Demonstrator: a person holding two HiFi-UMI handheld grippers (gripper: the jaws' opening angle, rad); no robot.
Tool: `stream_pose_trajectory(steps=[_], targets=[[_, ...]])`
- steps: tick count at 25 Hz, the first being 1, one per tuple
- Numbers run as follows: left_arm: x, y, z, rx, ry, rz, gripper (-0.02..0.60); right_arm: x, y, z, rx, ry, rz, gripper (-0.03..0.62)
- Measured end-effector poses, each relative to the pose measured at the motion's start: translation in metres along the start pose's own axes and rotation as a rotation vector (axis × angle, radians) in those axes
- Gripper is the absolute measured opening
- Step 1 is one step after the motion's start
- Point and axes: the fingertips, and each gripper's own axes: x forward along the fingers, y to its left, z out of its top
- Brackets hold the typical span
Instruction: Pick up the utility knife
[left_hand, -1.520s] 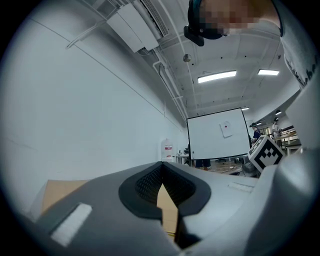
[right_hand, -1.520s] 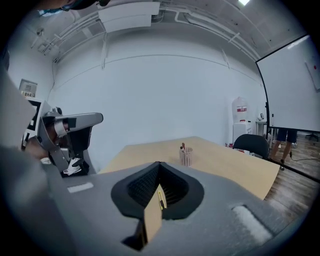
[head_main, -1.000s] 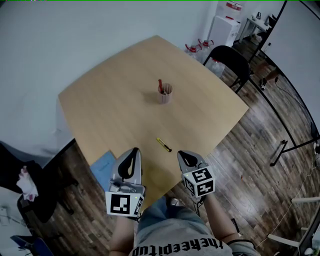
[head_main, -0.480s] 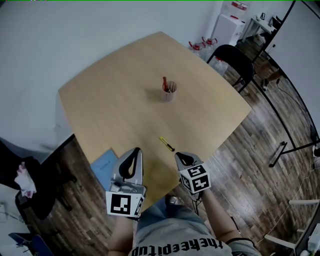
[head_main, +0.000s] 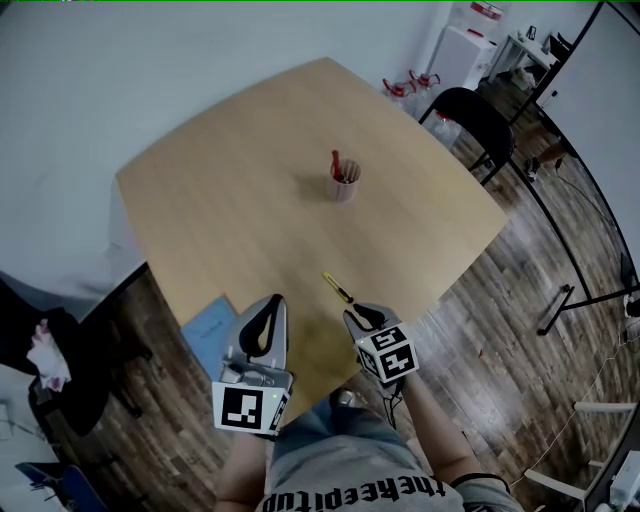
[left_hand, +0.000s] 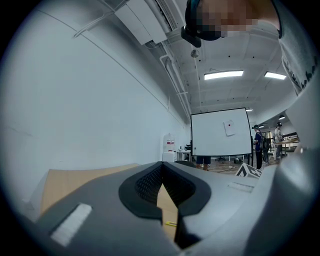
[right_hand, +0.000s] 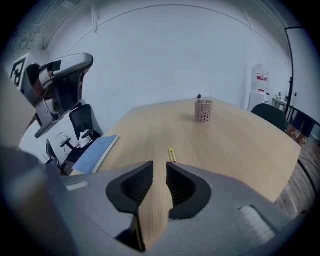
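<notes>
right tongs (head_main: 362, 315): tilted down toward the target; jaws have just been opening and stand apart with only bare desk (head_main: 230, 200) between them, likely readying the grasp.
utility knife (head_main: 337, 288): one, flat near the desk's front edge, at 11 o'clock just ahead of the right tongs, untouched.
left tongs (head_main: 268, 303): level, jaws together, empty; seemingly idle.
others: one pen cup (head_main: 345, 184) at 12 o'clock beyond the knife; one blue folder (head_main: 208, 330) at the left tongs' 9 o'clock.
</notes>
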Motion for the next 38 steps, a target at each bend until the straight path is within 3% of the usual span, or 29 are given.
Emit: stream_pose_trajectory(steps=[13,23,38], targets=[[0.003,0.011,-0.010,-0.018,0.022,0.012,0.020,0.026,0.003,-0.007,-0.039,0.060,0.035,0.144],[0.004,0.019,-0.014,-0.024,0.039,0.027,0.020,0.044,-0.009,-0.009,-0.076,0.102,0.009,0.176],[0.006,0.030,-0.021,-0.031,0.062,0.047,0.020,0.066,-0.024,-0.018,-0.102,0.165,-0.007,0.190]])
